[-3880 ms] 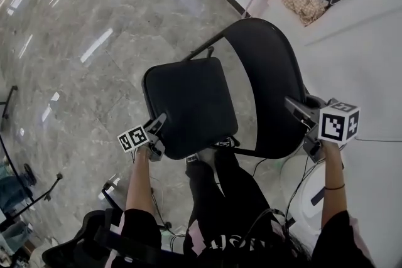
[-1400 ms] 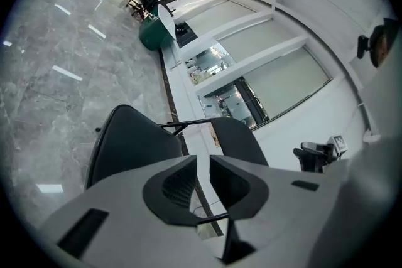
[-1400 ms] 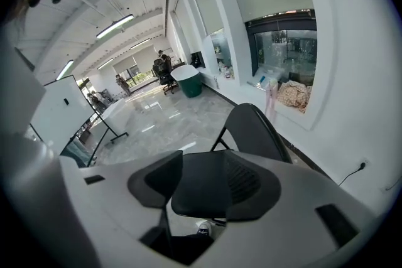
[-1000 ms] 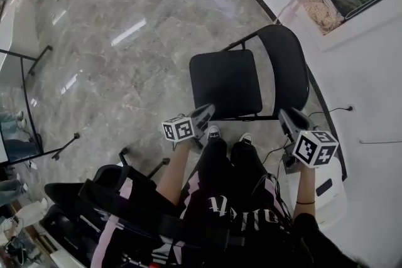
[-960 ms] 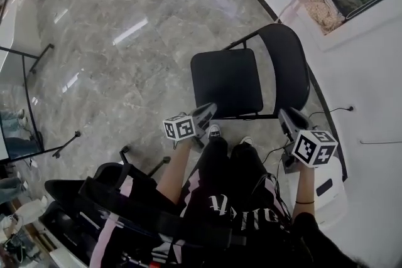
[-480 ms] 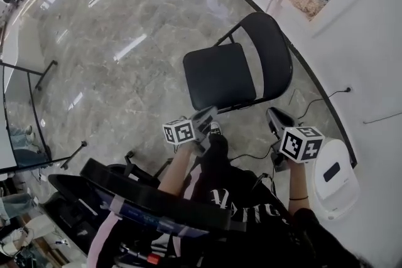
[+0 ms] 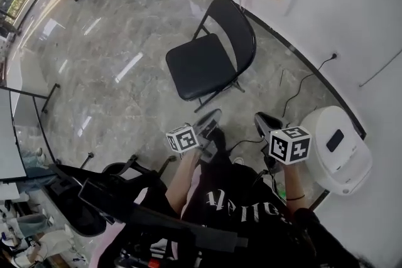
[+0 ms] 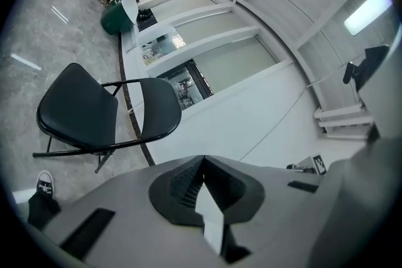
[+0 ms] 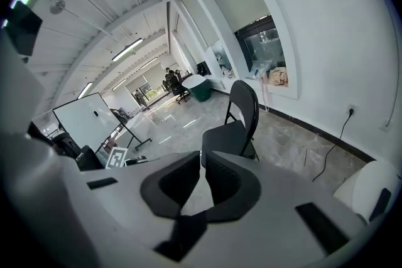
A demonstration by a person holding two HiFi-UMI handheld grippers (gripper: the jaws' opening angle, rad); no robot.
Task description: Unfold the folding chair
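Black chair (image 7: pixel 204 63) is seen unfolded, well apart from both claws; the left claw (image 7: pixel 212 116) is closed empty, the right claw (image 7: pixel 259 118) has just been narrowed to a slit, nothing held

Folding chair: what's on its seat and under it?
Nothing lies on the seat. Under it, only its legs and marble floor show; the patch right beneath is covered.

Folding chair (image 7: pixel 207 59) unfolded, upright on marble floor (image 7: pixel 113 41).
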